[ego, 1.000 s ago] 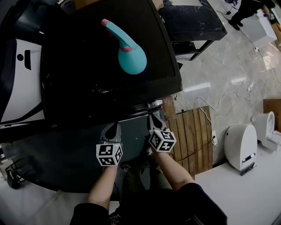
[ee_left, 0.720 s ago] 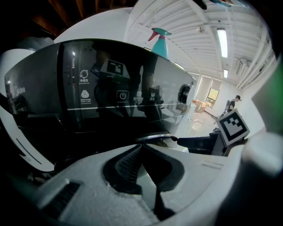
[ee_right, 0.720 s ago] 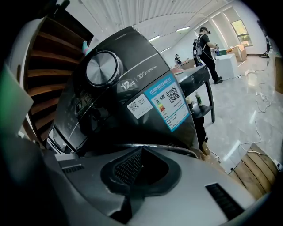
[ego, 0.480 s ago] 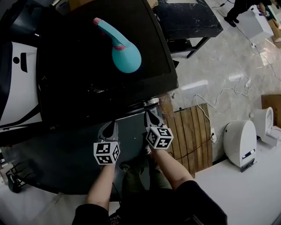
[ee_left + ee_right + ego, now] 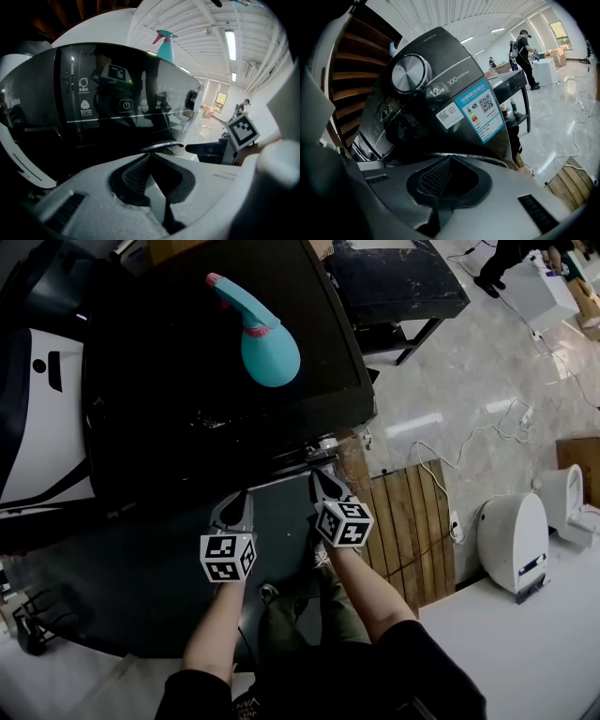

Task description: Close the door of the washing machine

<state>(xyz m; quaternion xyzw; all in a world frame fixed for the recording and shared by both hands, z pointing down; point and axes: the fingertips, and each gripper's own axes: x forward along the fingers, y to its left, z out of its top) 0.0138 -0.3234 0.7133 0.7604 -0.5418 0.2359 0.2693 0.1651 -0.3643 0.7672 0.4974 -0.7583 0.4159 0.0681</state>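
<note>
The black washing machine (image 5: 187, 409) fills the upper left of the head view, with a teal spray bottle (image 5: 262, 334) lying on its top. Below the top's front edge spreads the dark glossy door panel (image 5: 141, 577). My left gripper (image 5: 239, 502) and right gripper (image 5: 322, 482) are side by side at that front edge, both shut with nothing between the jaws. I cannot tell whether the tips touch the machine. The left gripper (image 5: 150, 157) faces the glossy control panel (image 5: 108, 103). The right gripper (image 5: 449, 161) looks at the dial (image 5: 409, 74) and the energy label (image 5: 480, 115).
A wooden pallet (image 5: 412, 531) lies on the floor right of the machine, with a white appliance (image 5: 514, 540) and loose cables (image 5: 469, 451) beyond it. A black table (image 5: 394, 277) stands behind. A white machine (image 5: 42, 418) is at the left. A person (image 5: 525, 51) stands far off.
Both grippers stay at the machine's front edge, still shut. Only the head view has shifted a little.
</note>
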